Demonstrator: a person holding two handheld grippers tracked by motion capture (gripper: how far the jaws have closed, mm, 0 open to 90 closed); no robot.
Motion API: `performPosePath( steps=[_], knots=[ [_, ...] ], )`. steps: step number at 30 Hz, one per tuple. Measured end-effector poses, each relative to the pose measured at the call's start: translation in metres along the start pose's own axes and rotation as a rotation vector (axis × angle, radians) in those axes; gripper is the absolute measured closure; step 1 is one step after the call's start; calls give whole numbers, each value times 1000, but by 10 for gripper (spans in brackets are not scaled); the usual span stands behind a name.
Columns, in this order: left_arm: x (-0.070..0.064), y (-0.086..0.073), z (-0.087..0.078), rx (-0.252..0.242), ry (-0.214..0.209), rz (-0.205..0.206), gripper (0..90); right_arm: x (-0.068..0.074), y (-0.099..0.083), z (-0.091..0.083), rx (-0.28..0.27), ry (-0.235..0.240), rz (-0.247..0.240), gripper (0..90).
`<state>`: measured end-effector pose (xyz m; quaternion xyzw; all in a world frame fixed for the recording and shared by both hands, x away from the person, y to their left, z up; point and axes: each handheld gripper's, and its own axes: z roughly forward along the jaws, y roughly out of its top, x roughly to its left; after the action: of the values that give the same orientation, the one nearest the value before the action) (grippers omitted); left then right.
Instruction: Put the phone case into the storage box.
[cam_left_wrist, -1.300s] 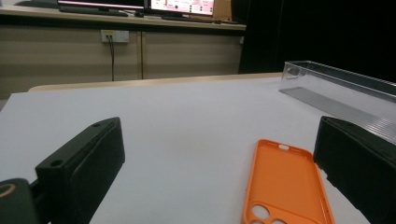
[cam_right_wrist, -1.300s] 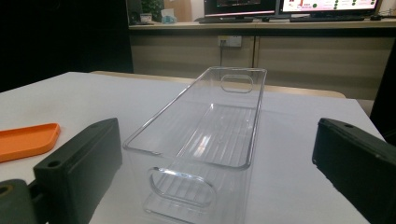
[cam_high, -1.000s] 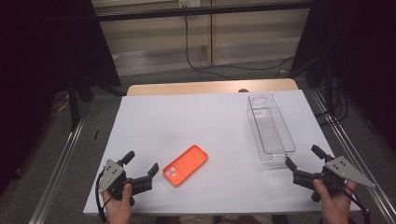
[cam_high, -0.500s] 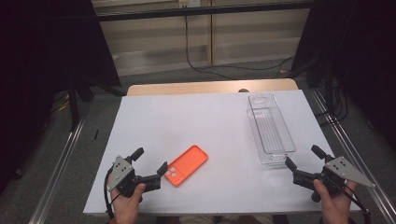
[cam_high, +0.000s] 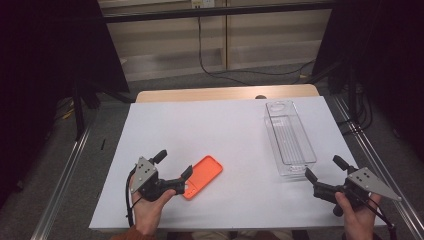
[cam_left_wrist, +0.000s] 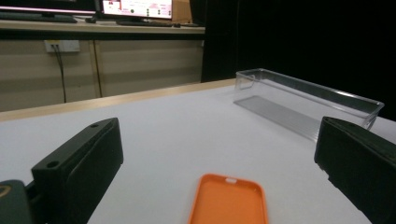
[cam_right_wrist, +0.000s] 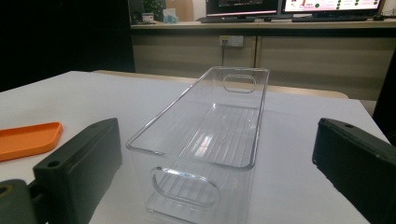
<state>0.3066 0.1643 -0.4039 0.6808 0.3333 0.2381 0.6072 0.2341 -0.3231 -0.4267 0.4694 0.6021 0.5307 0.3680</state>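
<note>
An orange phone case (cam_high: 202, 176) lies flat on the white table (cam_high: 225, 125), left of centre near the front. My left gripper (cam_high: 174, 164) is open just behind its near end, one jaw close to the case's corner. In the left gripper view the case (cam_left_wrist: 229, 200) lies low between the wide-apart jaws of that gripper (cam_left_wrist: 217, 140). A clear plastic bin (cam_high: 290, 137) stands at the right, lengthwise and with nothing in it. My right gripper (cam_high: 325, 168) is open just short of the bin's near end. The bin (cam_right_wrist: 210, 126) stands straight ahead of the right gripper (cam_right_wrist: 217, 140).
A wooden strip (cam_high: 225, 93) runs along the table's far edge. Metal rails (cam_high: 65, 180) flank the table on both sides. Beyond it stand a low cabinet with cables (cam_high: 210, 50) and dark stands. Bare white surface lies between the case and the bin.
My left gripper has moved right and forward, up to the near end of the orange case. The right gripper, the case and the bin have stayed put.
</note>
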Motion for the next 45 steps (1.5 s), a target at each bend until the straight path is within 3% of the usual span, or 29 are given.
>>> performPosePath(
  steps=[12, 15, 19, 21, 25, 30, 31, 35, 38, 39, 45],
  knots=[
    [-8, 12, 23, -19, -22, 2, 18, 0, 0, 0, -2, 4, 8, 6],
    [-8, 16, 32, -24, -26, 25, 26, 0, 0, 0, -1, 5, 6, 6],
    [-8, 16, 40, -25, -35, 17, 57, 1, 0, 1, 0, 5, 8, 6],
    [-9, 15, 44, -23, -30, 40, 60, 0, 0, 1, 1, 7, 6, 6],
    [-10, 13, 45, -19, -32, 41, 77, 0, -1, 1, 6, 5, 3, 6],
    [-11, 8, 41, -36, -29, 36, 193, 0, -1, 0, 7, 7, 3, 6],
    [-12, 7, 41, -36, -44, 49, 233, 0, -1, 1, 6, 8, 6, 6],
    [-14, 8, 42, -49, -74, 27, 324, 1, -1, 0, 6, 8, 6, 6],
    [-13, 7, 41, -49, -92, 21, 458, 0, -1, 0, 6, 7, 4, 6],
    [-14, 7, 42, -59, -99, -3, 481, 0, -1, 1, 6, 9, 5, 6],
    [-13, 7, 41, -55, -127, 0, 633, 1, -1, 1, 5, 9, 7, 6]
  ],
)
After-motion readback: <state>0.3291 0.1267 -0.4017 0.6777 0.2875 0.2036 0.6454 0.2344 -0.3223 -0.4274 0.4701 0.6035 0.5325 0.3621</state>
